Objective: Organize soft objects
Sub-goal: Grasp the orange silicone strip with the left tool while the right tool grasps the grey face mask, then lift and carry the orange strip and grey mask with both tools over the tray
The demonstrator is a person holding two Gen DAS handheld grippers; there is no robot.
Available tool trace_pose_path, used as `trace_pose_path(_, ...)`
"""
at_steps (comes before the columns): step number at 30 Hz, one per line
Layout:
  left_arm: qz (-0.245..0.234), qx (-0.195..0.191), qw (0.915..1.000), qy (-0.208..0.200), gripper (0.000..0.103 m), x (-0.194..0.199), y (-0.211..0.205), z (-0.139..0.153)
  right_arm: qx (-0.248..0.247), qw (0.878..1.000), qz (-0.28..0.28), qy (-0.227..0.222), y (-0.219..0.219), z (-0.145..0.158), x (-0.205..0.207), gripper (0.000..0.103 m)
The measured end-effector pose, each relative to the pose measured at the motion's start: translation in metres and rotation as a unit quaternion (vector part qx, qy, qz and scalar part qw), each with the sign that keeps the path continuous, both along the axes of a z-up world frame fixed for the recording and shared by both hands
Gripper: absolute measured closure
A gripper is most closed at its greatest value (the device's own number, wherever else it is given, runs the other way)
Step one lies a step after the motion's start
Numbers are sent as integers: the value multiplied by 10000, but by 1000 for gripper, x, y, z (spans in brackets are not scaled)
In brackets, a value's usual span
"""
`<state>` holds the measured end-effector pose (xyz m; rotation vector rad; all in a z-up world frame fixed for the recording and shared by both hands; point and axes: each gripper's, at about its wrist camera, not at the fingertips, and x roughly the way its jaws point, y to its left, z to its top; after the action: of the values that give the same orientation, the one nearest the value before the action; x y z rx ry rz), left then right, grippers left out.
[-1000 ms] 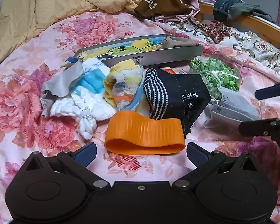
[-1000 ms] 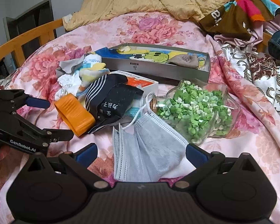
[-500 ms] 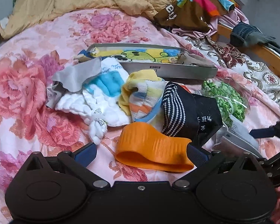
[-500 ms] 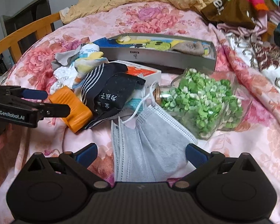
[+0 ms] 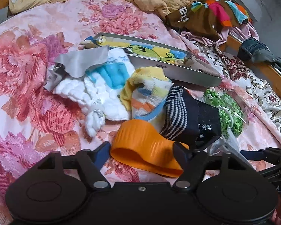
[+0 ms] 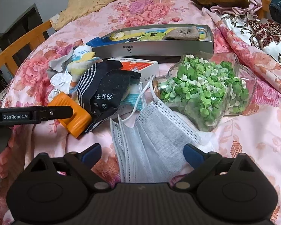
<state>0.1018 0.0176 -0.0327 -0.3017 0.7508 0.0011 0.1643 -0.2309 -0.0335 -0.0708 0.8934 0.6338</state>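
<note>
We are at the pick-up step: our left gripper (image 5: 142,154) is closing around the orange band (image 5: 146,150), at six o'clock in the sock pile, pads not yet pressing. Our right gripper (image 6: 142,152), closing too, straddles the grey face mask (image 6: 149,142) without squeezing it. Next we judge both must pinch firmly, then lift.

Left gripper (image 5: 143,152) fingers, formerly wide, now closing around orange band (image 5: 146,150).

One orange band (image 5: 146,146), one black sock (image 6: 106,91), one grey tray (image 6: 159,48), one jar (image 6: 206,91); face masks (image 6: 149,136) perhaps two, layers overlapping.
</note>
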Motion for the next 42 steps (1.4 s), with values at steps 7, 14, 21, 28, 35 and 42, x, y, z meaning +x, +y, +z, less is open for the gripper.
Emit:
trace_pose_path(7, 106, 294, 9995, -73, 52, -2, -12, 5, 133, 9999, -58, 91, -3, 1, 0, 25)
trace_pose_path(14, 272, 319, 9990, -125, 62, -3, -16, 9, 35, 10000, 30, 43, 1, 1, -3, 45)
trace_pose_path(21, 357, 82, 9993, -38, 63, -3, -19, 5, 60, 9997, 178, 124, 4, 0, -4, 63)
trace_pose_path(28, 345, 96, 9994, 9, 67, -1, -24, 4, 149, 9995, 235, 142, 6, 1, -6, 72)
trace_pose_path(35, 231, 544, 9982, -103, 79, -11, -40, 13, 242, 9995, 180, 92, 1, 3, -7, 78)
trace_pose_path(42, 91, 573, 9979, -299, 85, -22, -52, 30, 648, 9978, 108, -15, -15, 18, -17, 90)
